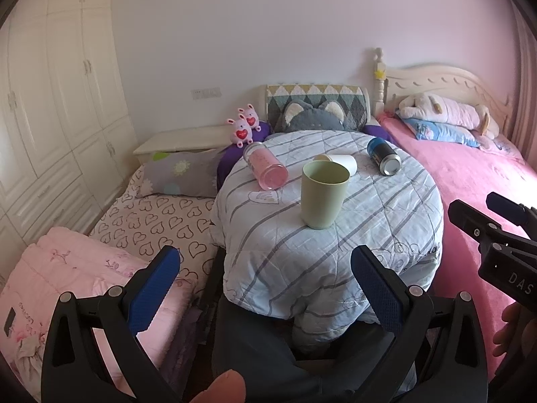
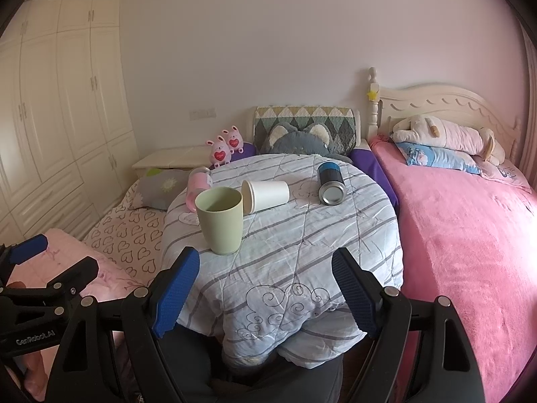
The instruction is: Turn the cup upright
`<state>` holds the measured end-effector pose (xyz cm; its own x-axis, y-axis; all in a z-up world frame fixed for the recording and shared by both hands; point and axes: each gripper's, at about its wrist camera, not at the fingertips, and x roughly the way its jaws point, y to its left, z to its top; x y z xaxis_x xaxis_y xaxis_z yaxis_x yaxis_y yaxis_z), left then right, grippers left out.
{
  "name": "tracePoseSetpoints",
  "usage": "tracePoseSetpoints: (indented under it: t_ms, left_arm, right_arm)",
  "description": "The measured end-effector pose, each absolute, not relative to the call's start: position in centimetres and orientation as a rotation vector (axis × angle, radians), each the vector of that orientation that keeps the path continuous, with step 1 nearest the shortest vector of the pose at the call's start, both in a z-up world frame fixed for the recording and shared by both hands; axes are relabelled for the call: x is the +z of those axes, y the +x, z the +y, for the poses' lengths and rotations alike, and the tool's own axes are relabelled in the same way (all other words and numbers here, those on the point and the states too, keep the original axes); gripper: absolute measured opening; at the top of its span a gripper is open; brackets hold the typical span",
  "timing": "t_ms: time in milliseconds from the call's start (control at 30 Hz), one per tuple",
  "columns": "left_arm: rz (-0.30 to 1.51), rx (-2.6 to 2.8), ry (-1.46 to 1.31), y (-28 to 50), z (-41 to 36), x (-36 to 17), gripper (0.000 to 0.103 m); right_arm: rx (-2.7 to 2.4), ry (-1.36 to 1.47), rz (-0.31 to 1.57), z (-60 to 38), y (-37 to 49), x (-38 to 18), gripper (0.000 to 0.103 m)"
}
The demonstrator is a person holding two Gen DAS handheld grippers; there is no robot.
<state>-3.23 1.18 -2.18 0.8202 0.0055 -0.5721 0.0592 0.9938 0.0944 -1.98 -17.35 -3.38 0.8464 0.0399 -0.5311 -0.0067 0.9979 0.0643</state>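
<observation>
On the quilt-covered desk [image 2: 302, 235] the green cup [image 2: 220, 220] stands upright while the white paper cup [image 2: 266, 196] lies sideways beyond it, so either gaping, empty hand-held gripper, left [image 1: 265, 288] or right [image 2: 266, 292], reaching past risks toppling the green cup on soft fabric.

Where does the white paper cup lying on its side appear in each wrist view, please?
Left wrist view: white paper cup just above centre, mostly hidden behind the upright green cup.
Right wrist view: white paper cup at centre, in plain sight, right of the green cup.
Shared landmark: the blue-and-black can lying to its right.
</observation>
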Motion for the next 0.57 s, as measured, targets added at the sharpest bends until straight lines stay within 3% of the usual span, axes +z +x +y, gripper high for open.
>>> tracePoseSetpoints:
  t_ms: [567]
  left_arm:
    - [0.602, -0.084, 0.108, -3.18, 0.94, -2.31, 0.103]
  right_arm:
    - [0.028, 0.065, 0.572, -17.38, -1.78, -3.73, 0.082]
